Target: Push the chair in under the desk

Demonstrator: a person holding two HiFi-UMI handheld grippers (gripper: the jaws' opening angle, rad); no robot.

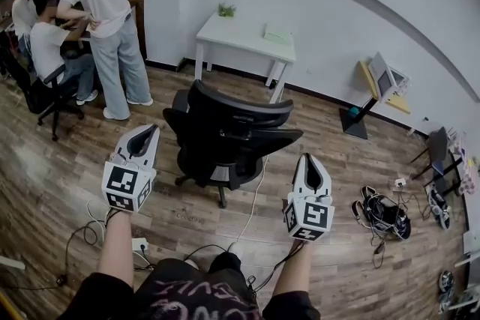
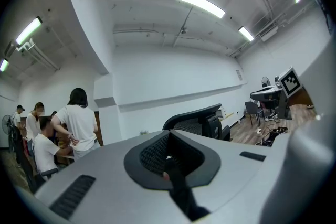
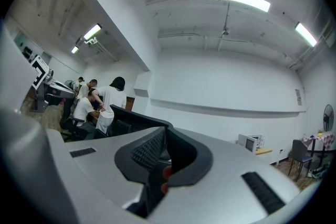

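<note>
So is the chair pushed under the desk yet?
Not yet. Done: nothing. The black chair stands out on the floor, apart from the white desk. In hand: the left gripper and right gripper are held near its back, one on each side, jaws shut, and neither seems to touch it. Left: push the chair forward until it sits under the desk.

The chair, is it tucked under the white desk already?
No, the black chair stands out in front of the white desk, with its seat not beneath the desktop.
</note>
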